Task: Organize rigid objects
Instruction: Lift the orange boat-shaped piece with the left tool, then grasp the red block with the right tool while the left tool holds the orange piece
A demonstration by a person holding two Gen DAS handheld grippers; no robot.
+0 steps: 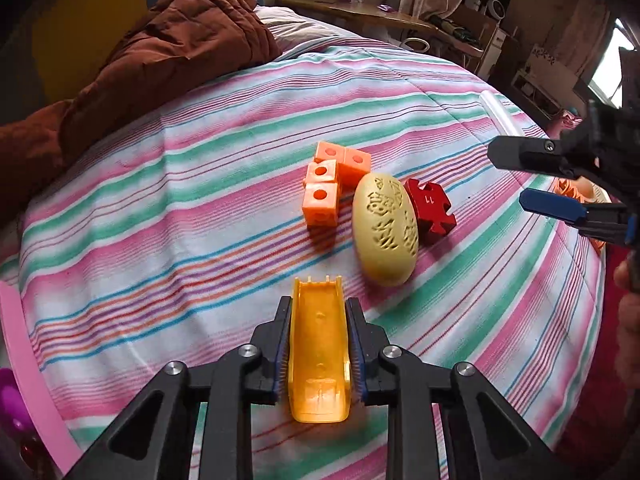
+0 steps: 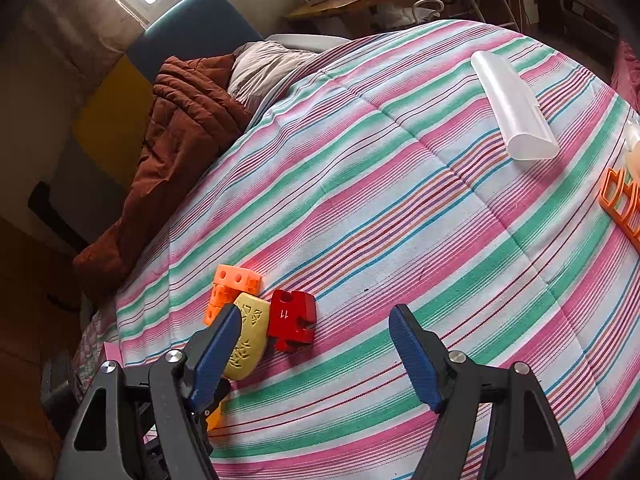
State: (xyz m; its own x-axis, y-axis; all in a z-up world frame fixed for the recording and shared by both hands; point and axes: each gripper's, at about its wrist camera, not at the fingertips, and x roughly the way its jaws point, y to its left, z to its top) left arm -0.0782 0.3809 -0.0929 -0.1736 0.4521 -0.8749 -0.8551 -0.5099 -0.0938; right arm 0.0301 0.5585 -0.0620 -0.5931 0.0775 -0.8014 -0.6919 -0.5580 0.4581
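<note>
I count four orange cubes [image 1: 328, 182] joined in one cluster on the bed, one yellow egg-shaped piece [image 1: 385, 229], one red puzzle block [image 1: 430, 211] marked 11, and one yellow trough-shaped piece [image 1: 319, 350]. From the right wrist camera I also count one translucent white tube [image 2: 513, 106] and one orange frame piece [image 2: 622, 204], cut off at the edge. I see two hand-held grippers, the left [image 1: 319, 312] and the right [image 2: 316, 320].

Left tool [image 1: 319, 344] clamped tight on a yellow piece [image 1: 319, 356], right tool [image 2: 316, 354] spread wide, empty
</note>
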